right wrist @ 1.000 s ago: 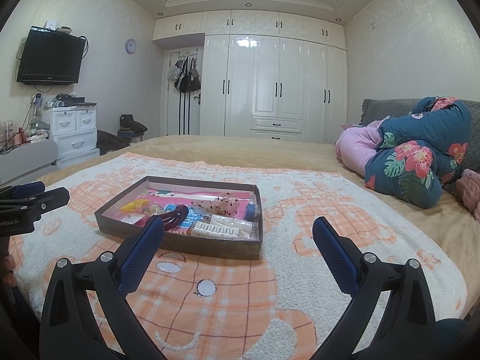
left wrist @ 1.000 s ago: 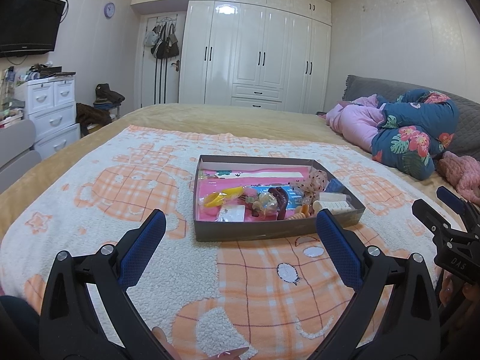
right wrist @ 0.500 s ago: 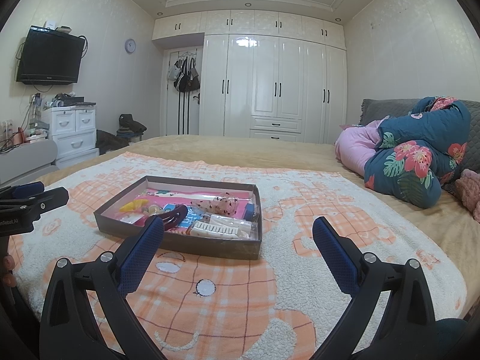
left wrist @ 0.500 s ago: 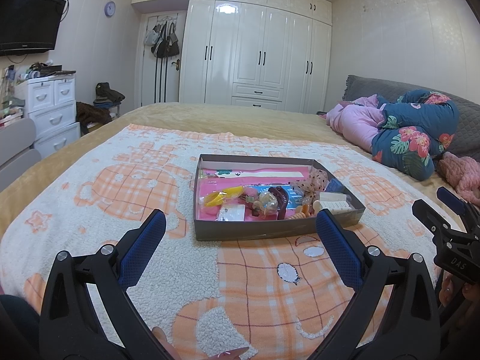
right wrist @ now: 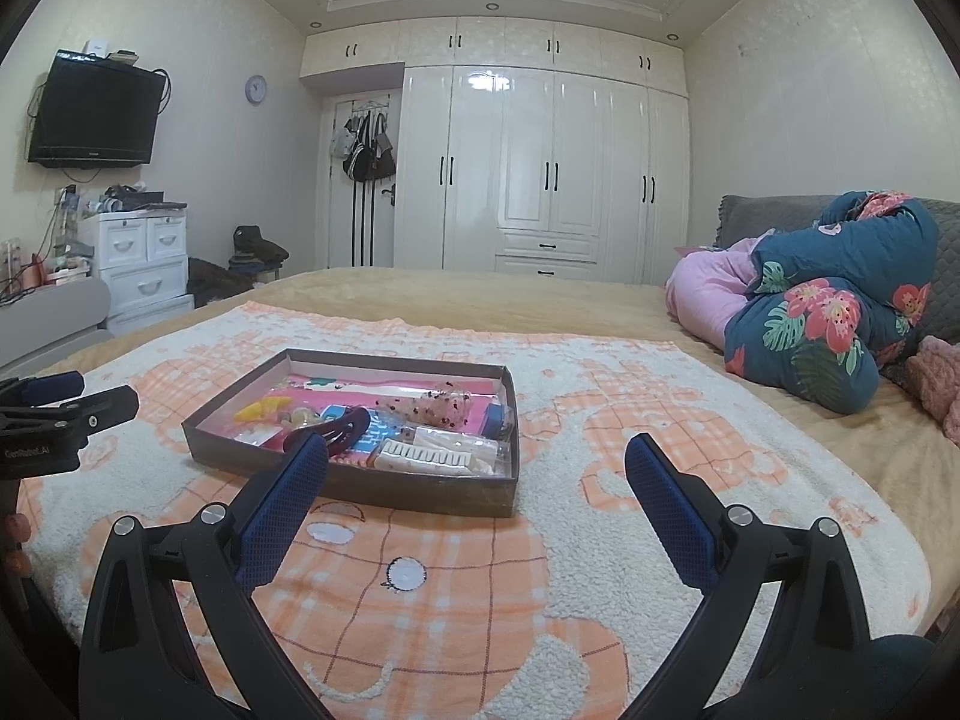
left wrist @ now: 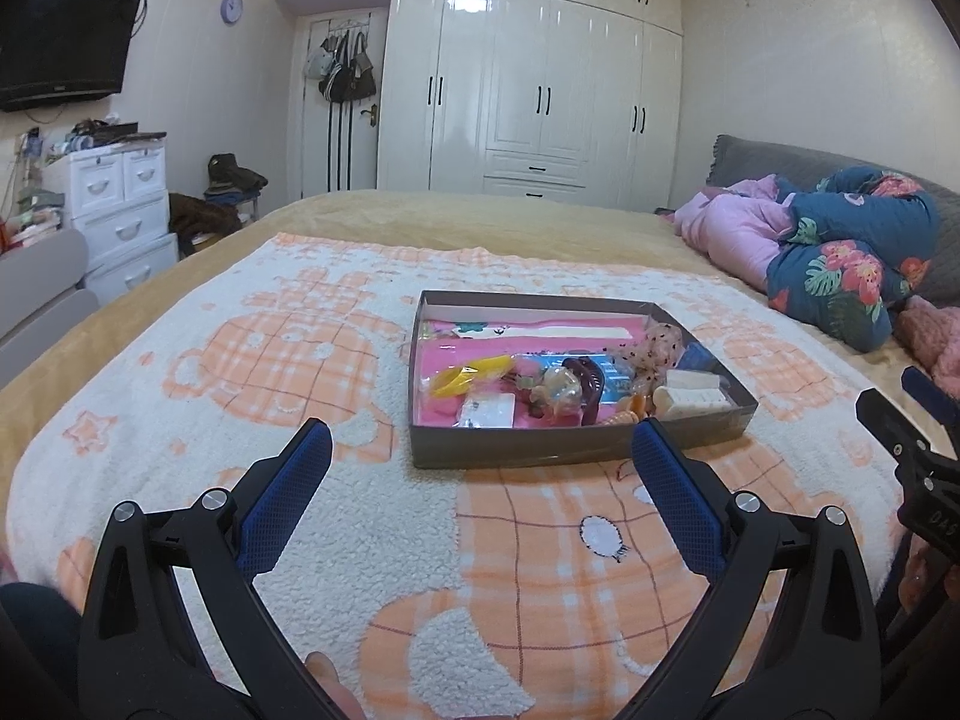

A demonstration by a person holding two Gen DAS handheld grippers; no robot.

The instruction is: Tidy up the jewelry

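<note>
Right gripper [right wrist: 477,459] was spread wide, empty, above the blanket [right wrist: 600,540]. Shallow box [right wrist: 354,483] of hair accessories lay ahead-left. Left gripper [right wrist: 60,402] stood beside it.

Orange-and-white checked blanket [left wrist: 360,540] covers the tan bed [left wrist: 480,222]. Grey box [left wrist: 576,450] with pink lining; at 3 o'clock, a blue flowered quilt [left wrist: 852,264]. Claw pads [left wrist: 282,510] blue.

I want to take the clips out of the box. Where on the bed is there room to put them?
The blanket is bare left of the box, and in front of it up to the hand-held grippers. Right of the box is bare too. Inside the box is crowded.
</note>
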